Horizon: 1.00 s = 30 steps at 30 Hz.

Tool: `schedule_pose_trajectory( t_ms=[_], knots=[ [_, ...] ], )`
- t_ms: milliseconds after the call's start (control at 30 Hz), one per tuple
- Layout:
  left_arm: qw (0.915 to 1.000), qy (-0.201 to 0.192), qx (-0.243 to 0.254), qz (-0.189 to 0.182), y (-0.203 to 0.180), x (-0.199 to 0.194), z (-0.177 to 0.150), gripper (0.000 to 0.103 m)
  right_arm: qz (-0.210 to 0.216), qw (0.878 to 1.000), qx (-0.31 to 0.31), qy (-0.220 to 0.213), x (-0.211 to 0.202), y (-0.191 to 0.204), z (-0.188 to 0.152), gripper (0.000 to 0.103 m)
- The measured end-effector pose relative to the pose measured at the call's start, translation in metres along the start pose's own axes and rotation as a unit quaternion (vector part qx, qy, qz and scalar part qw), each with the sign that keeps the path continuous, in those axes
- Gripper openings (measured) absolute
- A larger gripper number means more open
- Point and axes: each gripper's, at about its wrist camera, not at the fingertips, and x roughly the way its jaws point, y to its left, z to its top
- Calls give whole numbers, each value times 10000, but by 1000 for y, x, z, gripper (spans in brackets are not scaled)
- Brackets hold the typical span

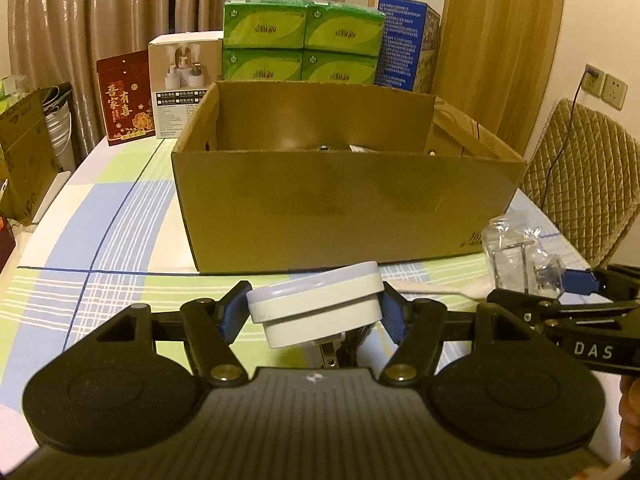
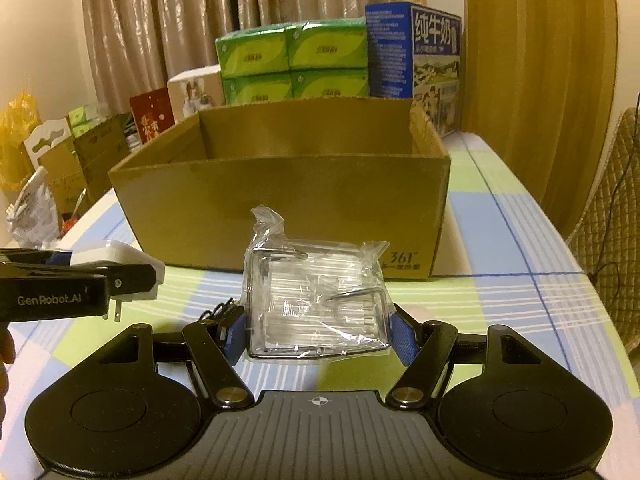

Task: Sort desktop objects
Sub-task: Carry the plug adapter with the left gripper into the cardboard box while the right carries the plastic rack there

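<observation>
— Checked cloth covers the tabletop (image 1: 100, 240); where do things stand?
— Cardboard box (image 1: 344, 200) sits mid-table, a few items already inside. Left gripper (image 1: 314, 312) clamps a white plug-in adapter (image 1: 316, 304); right gripper (image 2: 318, 332) grips a clear plastic packet (image 2: 316, 300), both near the front edge.
— What's left?
— Probably dropping both into the box.

Pleated beige curtains (image 1: 100, 12) hang across the back of the room under warm, dim light. A white wall (image 1: 600, 40) on the right carries two beige wall sockets (image 1: 604, 85), beside a tall wooden panel (image 1: 504, 40). A quilted tan chair back (image 1: 584, 176) stands at the checked blue-green tablecloth (image 1: 112, 240).
</observation>
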Motion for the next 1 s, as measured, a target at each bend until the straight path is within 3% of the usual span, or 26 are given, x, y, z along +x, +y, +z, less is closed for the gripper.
schedule_pose_trajectory(
  t_ms=[367,1000],
  knots=[
    [9998,-178,19,-12,-9,-28,18,63,-62,9999,-13,-128,-26,-8,33,67],
    [9988,-398,278,-64,-15,-66,81,63,17,9998,66,-162,-51,-23,92,67]
  ],
)
